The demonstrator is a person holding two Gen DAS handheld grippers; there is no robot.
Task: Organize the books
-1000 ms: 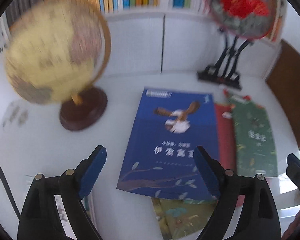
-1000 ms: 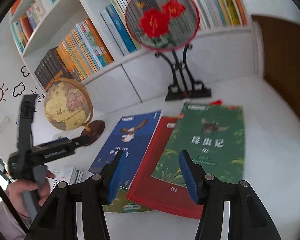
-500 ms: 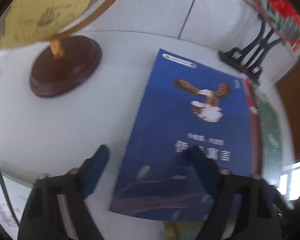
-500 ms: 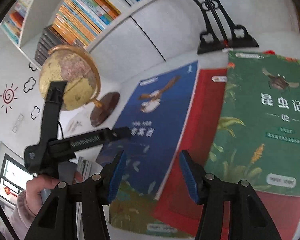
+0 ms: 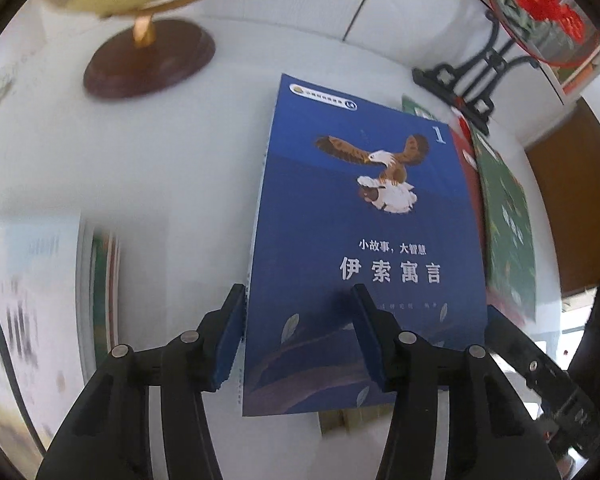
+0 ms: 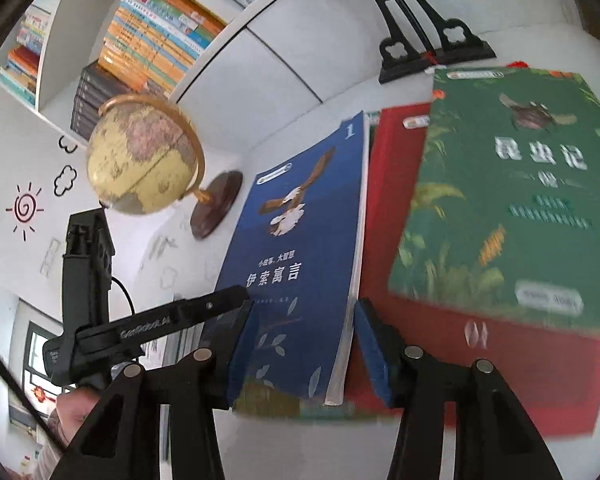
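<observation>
Now your left gripper (image 5: 296,334) is closing astride the blue book's (image 5: 364,240) spine edge, long axis running away toward the globe (image 6: 144,156); right gripper (image 6: 300,354) narrowing at its page edge, neither gripping.

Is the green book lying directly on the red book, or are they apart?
Touching. The right wrist view shows the green book lying flat over the red book, covering its upper right part, with no gap visible at the overlapping edges.
</observation>
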